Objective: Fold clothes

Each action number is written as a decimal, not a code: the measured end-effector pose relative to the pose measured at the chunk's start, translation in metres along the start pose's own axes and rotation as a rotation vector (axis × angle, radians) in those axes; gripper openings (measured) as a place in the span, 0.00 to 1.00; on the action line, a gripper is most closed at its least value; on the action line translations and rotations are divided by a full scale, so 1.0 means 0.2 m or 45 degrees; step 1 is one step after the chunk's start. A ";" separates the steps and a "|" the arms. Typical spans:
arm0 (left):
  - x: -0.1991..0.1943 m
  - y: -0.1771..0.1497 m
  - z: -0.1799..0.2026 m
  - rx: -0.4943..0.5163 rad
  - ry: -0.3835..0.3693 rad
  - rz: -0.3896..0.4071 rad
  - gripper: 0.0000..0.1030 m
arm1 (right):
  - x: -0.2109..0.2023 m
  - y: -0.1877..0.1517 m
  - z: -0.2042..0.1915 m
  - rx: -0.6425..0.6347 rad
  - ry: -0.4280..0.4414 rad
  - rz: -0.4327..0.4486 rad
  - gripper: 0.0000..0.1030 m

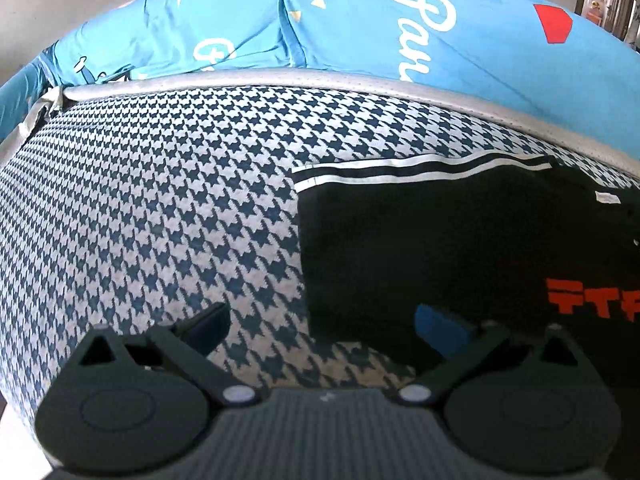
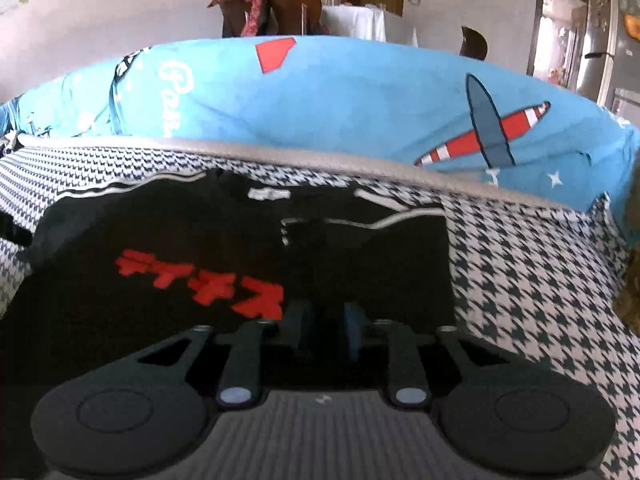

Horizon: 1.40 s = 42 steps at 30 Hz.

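On the cushion: a black shirt (image 2: 240, 248) lies flat on the houndstooth cushion (image 1: 160, 208), near its back edge, where grey piping runs.
Shirt: black with red lettering (image 2: 200, 284) on top and white stripes along the sleeve hem (image 1: 400, 170); a small white label (image 2: 269, 194) shows at the collar.
Shirt's right side: folded inward, its edge running straight toward the near edge of the cushion.
Left gripper (image 1: 324, 324): fingers spread wide, one over bare cushion, the blue-padded one at the shirt's left edge; holding nothing.
Right gripper (image 2: 326, 332): fingers drawn near each other with a narrow gap, over the shirt's near part; I cannot tell whether they pinch cloth.
Behind the cushion: a blue blanket (image 2: 360, 100) printed with a red-and-white aeroplane (image 2: 488, 132) and white script.
Far background: a wooden chair (image 2: 296, 8).
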State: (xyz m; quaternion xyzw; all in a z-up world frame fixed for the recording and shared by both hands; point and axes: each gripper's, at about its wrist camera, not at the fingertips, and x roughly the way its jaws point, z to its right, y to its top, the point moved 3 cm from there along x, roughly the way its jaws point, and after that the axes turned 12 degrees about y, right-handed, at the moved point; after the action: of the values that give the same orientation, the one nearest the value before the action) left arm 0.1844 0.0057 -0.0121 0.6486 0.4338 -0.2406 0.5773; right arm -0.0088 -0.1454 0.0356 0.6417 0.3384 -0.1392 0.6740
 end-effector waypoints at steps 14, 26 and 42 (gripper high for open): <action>0.07 0.01 -0.06 -0.039 0.000 -0.045 1.00 | 0.22 0.05 -0.06 -0.054 -0.097 -0.016 0.12; 0.15 0.02 -0.18 -0.108 0.020 -0.096 1.00 | 0.25 0.13 -0.07 0.048 -0.088 0.008 0.07; 0.25 0.08 -0.30 -0.247 -0.115 -0.144 1.00 | 0.10 0.14 -0.32 0.004 0.001 0.051 0.26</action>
State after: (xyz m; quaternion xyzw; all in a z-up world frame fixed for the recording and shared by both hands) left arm 0.2117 0.0788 -0.0316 0.5526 0.4645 -0.2586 0.6418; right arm 0.0057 -0.0758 0.0483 0.6495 0.3258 -0.1260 0.6754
